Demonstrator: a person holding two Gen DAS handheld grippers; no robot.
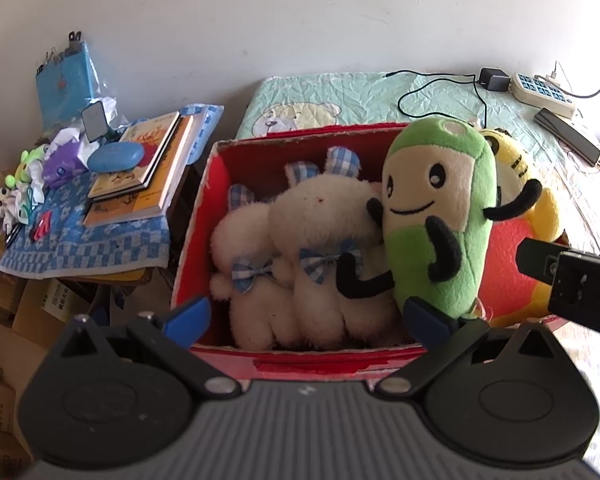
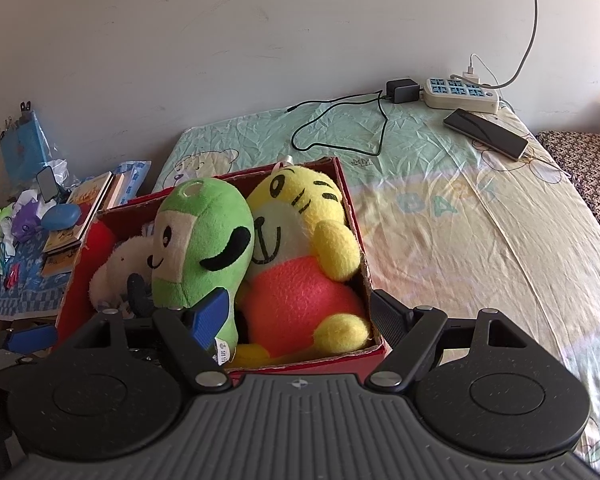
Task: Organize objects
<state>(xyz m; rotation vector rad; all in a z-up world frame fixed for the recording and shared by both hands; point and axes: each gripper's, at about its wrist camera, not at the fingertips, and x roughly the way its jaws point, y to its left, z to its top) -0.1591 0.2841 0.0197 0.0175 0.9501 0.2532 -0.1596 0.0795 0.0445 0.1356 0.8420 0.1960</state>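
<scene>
A red box on a bed holds three plush toys: a white one lying at the left, a green one upright in the middle and a yellow tiger at the right end. The left gripper hovers at the box's near edge with its fingers spread wide, the right one apparently just touching the green toy's base, while the right gripper is likewise wide open, straddling the box's right corner. Beside the bed, a table carries books and clutter.
</scene>
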